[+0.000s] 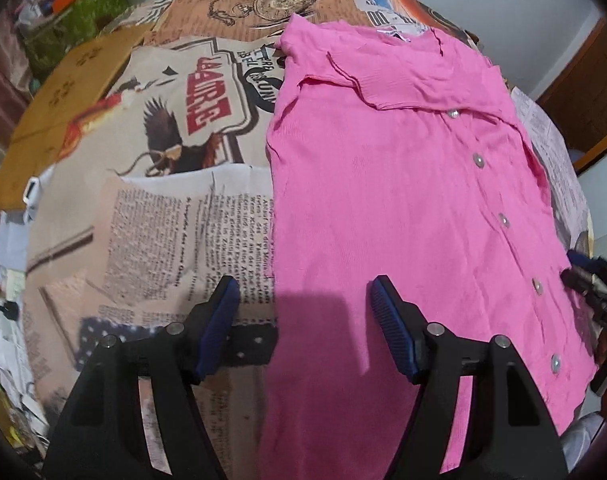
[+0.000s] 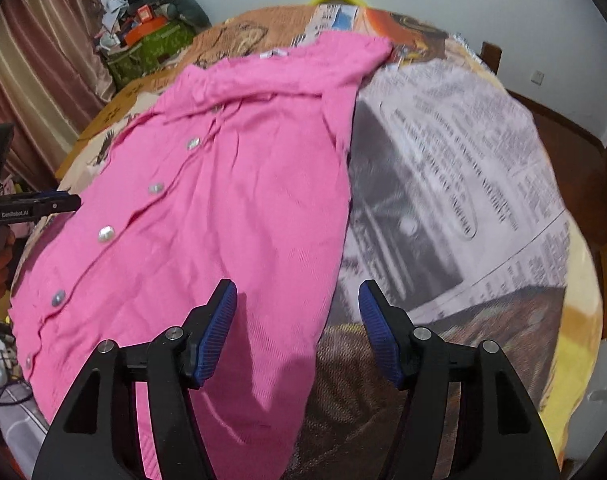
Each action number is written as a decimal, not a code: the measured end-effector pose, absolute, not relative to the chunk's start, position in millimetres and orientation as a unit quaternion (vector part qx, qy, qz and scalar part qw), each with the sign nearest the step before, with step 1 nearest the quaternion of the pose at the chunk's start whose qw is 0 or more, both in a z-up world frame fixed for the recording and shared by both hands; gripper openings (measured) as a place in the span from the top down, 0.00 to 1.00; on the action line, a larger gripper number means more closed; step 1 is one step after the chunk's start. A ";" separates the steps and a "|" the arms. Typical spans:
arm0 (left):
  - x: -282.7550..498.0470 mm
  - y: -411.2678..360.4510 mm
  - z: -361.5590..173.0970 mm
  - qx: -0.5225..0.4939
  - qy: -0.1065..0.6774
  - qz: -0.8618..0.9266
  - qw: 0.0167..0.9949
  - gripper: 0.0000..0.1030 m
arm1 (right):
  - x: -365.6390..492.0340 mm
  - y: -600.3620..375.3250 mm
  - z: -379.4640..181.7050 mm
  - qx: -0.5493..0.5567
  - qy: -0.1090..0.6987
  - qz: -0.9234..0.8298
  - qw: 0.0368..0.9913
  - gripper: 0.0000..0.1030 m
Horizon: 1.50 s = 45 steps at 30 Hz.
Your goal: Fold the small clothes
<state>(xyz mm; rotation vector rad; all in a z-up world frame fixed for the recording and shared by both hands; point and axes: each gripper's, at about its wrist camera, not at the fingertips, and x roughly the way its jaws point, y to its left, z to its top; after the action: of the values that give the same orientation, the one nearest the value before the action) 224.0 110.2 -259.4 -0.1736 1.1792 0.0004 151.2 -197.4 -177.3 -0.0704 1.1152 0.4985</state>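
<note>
Flat on table (image 1: pixel 175 216): pink shirt (image 1: pixel 383 200), collar far, hem near; both hand-held grippers (image 1: pixel 305 312) (image 2: pixel 297 312) released, empty.

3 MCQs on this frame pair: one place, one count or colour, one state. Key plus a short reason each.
1. The row of buttons, seen from the left wrist, runs along the garment's
A. right side
B. left side
C. collar only

2. The garment is
A. white
B. pink
C. green

3. The left gripper's jaws are
A. shut on the hem
B. open, holding nothing
C. shut on a button

Key:
1 A: the buttons line the right part of the pink shirt.
2 B: the shirt is pink in both views.
3 B: the left gripper has bare pads, spread over the shirt's edge.
</note>
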 end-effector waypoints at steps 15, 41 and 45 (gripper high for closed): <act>226.4 92.9 -254.3 -0.075 0.541 -0.025 0.837 0.96 | 147.9 -185.2 -184.8 -0.031 0.517 0.281 0.808 0.92; 381.0 103.1 -220.7 -0.044 0.482 0.023 0.875 0.97 | 260.1 -183.6 -135.1 -0.037 0.413 0.247 0.876 0.94; 382.5 105.9 -239.4 -0.052 0.499 0.015 0.865 0.95 | 275.8 -181.9 -149.9 -0.028 0.433 0.239 0.869 0.92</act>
<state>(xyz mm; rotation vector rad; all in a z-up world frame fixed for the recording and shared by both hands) 382.5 105.9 -239.4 -0.1083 1.0452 0.0323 275.8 -181.9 -149.9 -0.0583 0.9056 0.5009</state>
